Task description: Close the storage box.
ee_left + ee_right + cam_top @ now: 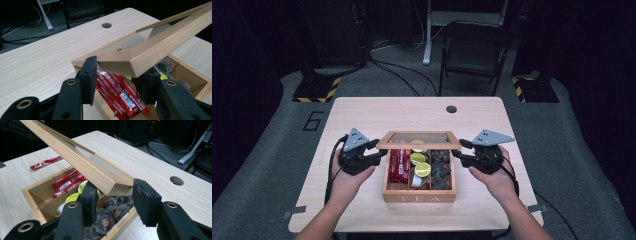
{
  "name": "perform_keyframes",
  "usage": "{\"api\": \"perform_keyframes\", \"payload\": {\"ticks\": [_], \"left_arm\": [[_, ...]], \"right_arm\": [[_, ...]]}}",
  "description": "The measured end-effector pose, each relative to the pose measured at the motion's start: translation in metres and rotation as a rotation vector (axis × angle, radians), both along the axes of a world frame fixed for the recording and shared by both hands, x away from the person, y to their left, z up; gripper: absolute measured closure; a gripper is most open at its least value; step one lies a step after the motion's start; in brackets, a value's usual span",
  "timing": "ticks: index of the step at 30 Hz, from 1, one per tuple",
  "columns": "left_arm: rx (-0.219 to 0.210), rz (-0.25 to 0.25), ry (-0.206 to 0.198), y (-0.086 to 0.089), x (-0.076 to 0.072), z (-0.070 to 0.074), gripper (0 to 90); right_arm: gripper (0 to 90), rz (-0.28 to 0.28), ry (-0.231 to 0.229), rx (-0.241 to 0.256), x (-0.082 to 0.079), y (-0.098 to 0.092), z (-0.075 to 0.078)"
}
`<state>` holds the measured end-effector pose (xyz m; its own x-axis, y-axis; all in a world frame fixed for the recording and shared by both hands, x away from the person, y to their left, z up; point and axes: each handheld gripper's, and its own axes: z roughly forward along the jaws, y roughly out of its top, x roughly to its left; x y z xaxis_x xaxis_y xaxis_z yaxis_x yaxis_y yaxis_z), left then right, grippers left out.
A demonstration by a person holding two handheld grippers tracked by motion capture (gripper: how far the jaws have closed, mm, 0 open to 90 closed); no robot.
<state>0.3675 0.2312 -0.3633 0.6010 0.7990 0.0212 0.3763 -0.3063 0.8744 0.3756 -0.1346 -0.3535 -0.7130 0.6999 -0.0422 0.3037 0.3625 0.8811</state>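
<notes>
The wooden tea box (419,192) sits near the desk's (362,112) front edge. The left gripper (377,151) and right gripper (460,150) each pinch a corner of its glass-paned wooden lid (419,140), half up. It looks halfway done.

Table (362,115): light wood top, rounded corners, round cable hole (451,109) near the far edge, right of centre.
Floor (262,165): grey carpet; dark surroundings, the light falling mainly on the table.
Folding chair (473,50): black, beyond the table's far edge.
White stand leg (428,35): left of the chair.
Black cables (397,72): trailing across the far floor.
Stand bases (317,89): black with yellow-black hazard stripes, far left and far right.
Floor marking "6" (313,120): left of the table.
</notes>
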Motion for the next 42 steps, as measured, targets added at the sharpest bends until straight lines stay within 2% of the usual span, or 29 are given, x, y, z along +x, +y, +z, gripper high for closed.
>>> {"api": "perform_keyframes", "payload": {"ticks": [6,13,14,22,26,31,38,42], "left_arm": [[-0.010,0.001,-0.012,0.001,-0.010,-0.013,55.3],[-0.020,0.005,-0.020,0.001,-0.019,-0.026,54.3],[-0.022,0.006,-0.023,0.001,-0.020,-0.028,54.2],[-0.013,-0.012,-0.013,0.002,-0.029,-0.045,53.5],[-0.007,-0.015,-0.013,0.002,-0.032,-0.053,53.4],[-0.009,-0.018,-0.004,0.002,-0.035,-0.062,53.3],[0.003,-0.025,0.014,0.001,-0.039,-0.076,53.3],[0.015,-0.030,0.019,0.001,-0.039,-0.080,53.3]], "right_arm": [[55.3,-0.002,-0.012,-0.018,-0.010,0.000,-0.011],[55.2,-0.003,-0.023,-0.002,-0.020,-0.001,-0.025],[55.2,-0.005,-0.013,-0.002,-0.021,-0.001,-0.027],[55.0,-0.013,-0.025,-0.009,-0.031,-0.001,-0.043],[55.1,-0.011,-0.007,-0.006,-0.036,-0.001,-0.052],[55.2,-0.016,-0.010,-0.009,-0.041,-0.001,-0.061],[55.1,-0.003,-0.013,-0.042,-0.047,-0.001,-0.073],[54.9,-0.010,-0.042,-0.068,-0.050,0.001,-0.079]]}}
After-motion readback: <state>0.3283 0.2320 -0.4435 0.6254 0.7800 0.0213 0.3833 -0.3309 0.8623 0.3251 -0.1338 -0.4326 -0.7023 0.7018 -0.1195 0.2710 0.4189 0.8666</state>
